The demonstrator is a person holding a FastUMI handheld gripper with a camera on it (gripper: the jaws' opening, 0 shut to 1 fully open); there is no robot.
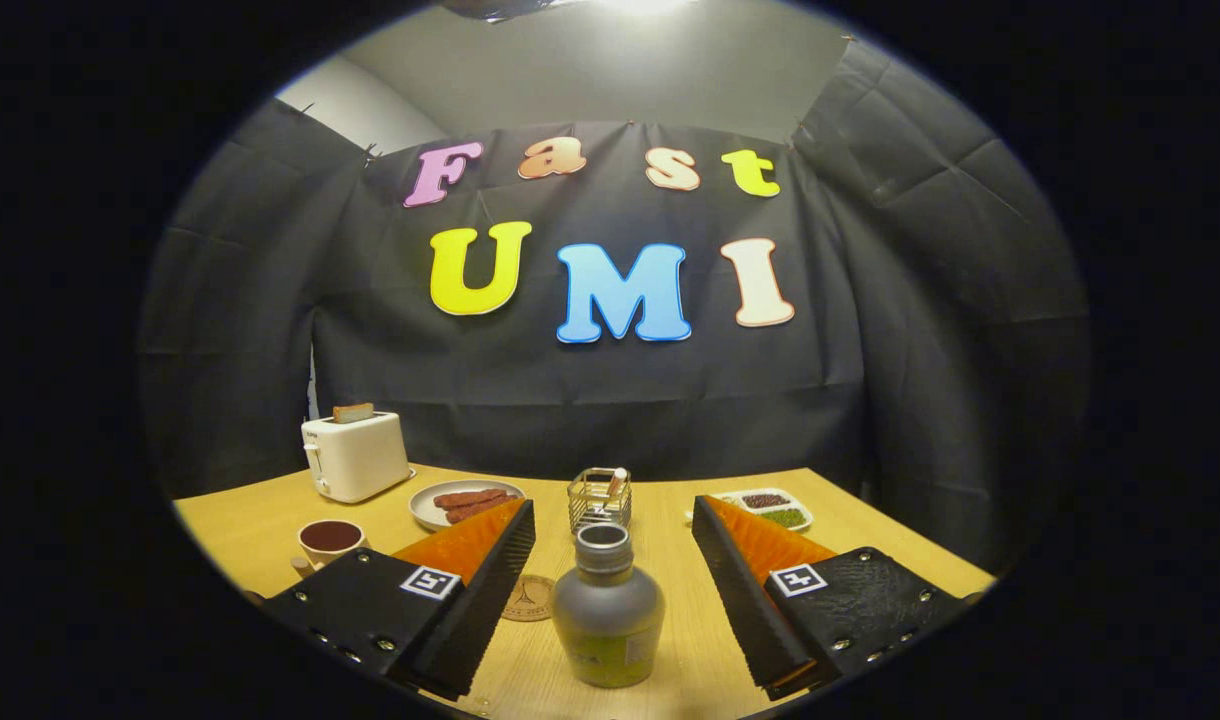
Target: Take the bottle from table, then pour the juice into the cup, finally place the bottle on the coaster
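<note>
Standing upright on the table (270, 520), the bottle (607, 610) sits between our gripper (612, 560) fingers, which are spread wide with neither touching it; we judge closing comes next.

From here I see the coaster (528, 598) half hidden behind the gripper's (613, 585) wide-spread fingers at lower centre, the cup's (330, 541) base likewise covered, and the divided tray's (770, 508) contents too small to identify.
</note>
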